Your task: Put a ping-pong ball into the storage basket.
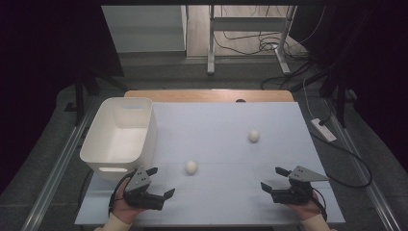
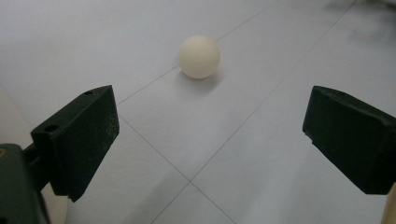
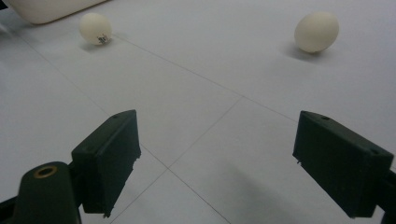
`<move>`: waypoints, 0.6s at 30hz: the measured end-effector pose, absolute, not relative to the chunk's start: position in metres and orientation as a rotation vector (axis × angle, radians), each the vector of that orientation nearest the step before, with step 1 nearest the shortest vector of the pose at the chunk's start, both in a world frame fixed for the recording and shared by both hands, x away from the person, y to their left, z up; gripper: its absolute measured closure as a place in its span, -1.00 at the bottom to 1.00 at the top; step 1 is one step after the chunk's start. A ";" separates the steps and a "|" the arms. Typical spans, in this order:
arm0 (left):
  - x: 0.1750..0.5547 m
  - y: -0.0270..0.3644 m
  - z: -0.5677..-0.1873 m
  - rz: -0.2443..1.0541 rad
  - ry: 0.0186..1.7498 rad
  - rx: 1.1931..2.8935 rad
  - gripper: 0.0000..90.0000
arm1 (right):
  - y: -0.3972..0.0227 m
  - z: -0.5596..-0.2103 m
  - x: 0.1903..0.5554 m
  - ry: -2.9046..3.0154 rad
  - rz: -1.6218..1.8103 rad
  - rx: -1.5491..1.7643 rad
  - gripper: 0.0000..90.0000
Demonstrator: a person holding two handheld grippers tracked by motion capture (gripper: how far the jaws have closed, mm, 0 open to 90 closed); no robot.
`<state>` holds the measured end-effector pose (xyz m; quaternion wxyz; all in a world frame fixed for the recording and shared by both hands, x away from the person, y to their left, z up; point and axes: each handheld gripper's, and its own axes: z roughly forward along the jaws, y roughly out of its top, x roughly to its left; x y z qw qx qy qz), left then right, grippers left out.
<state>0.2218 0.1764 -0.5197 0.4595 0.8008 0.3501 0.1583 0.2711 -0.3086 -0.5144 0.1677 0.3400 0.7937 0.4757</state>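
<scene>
Small unreadable dark mark on near egg (image 3: pixel 95 28); left gripper (image 1: pixel 160 182) and right gripper (image 1: pixel 273 178) fingers apart, empty.

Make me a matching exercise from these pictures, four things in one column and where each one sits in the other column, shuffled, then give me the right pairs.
Things:
1. white bin
2. near egg
3. far egg
4. right gripper

Places:
A. right half of the table, farther from the person
B. near right part of the table, jaws open and empty
C. left side of the table
D. middle of the table, just ahead of the open left gripper

Pairs: 1-C, 2-D, 3-A, 4-B
</scene>
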 end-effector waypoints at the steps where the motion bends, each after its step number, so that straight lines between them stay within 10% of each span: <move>1: 0.222 0.176 -0.520 0.390 0.862 1.971 -0.90 | -0.309 -0.514 0.271 2.256 1.355 0.968 -0.68; 18: 0.222 0.172 -0.513 0.380 0.871 1.974 -0.90 | -0.309 -0.515 0.272 2.259 1.352 0.968 -0.68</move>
